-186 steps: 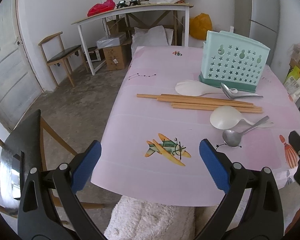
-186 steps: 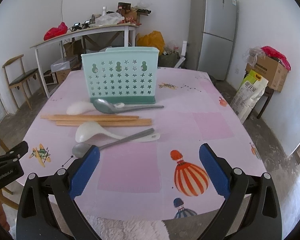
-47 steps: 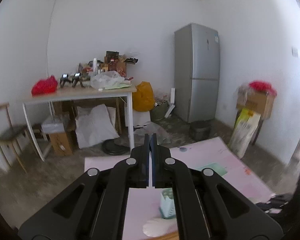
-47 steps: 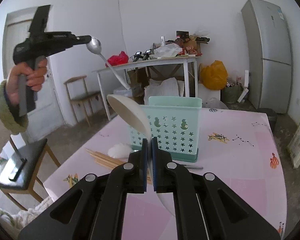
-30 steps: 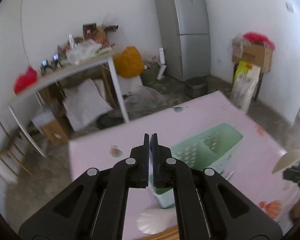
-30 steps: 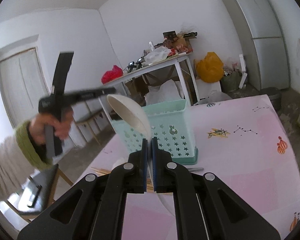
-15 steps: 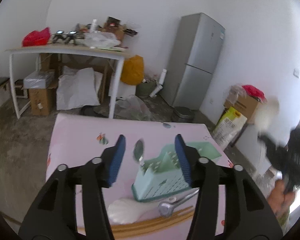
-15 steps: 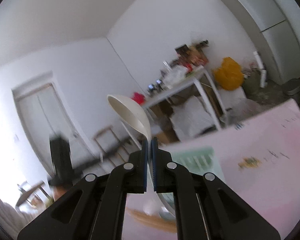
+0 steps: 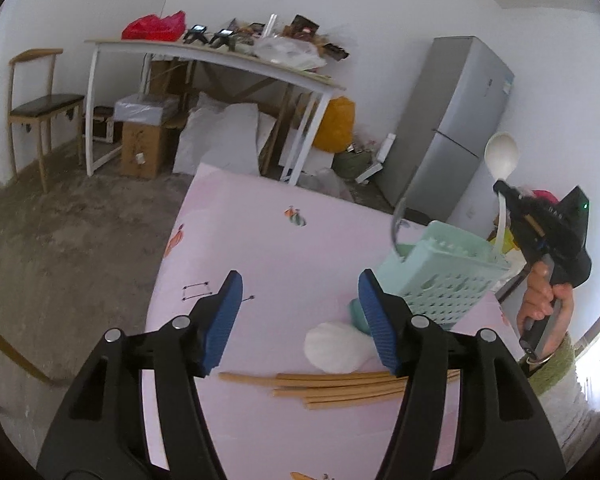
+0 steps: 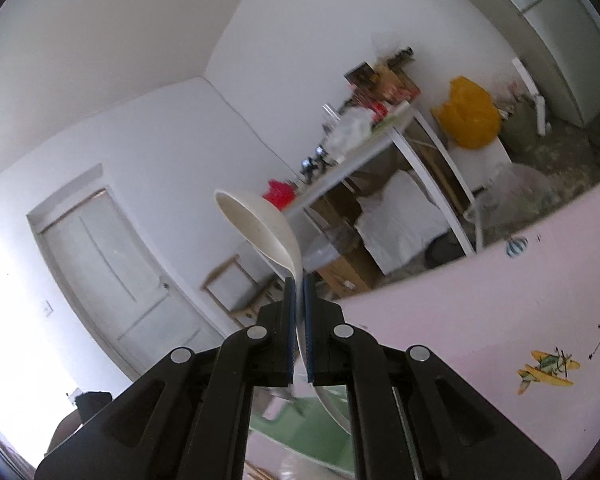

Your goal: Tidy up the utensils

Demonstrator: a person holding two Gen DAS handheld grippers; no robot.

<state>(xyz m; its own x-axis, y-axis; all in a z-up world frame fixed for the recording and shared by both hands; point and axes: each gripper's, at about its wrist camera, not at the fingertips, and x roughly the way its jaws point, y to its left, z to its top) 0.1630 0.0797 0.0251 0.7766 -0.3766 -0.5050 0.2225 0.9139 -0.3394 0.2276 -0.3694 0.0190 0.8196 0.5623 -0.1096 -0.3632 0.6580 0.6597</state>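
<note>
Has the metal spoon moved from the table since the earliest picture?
Yes. The metal spoon no longer lies near the chopsticks; it now stands in the green holder.

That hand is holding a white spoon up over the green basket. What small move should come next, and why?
Probably lower it straight down, then let go. The right gripper is clamped on the white spoon, bowl up, its handle tip pointing into the mint-green holder, where a metal spoon already stands. The left gripper is open and holds nothing.

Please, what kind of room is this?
Probably a plain home room used for eating and storage: a fridge, a dining table with a pink cloth, and a cluttered side table over boxes.
</note>
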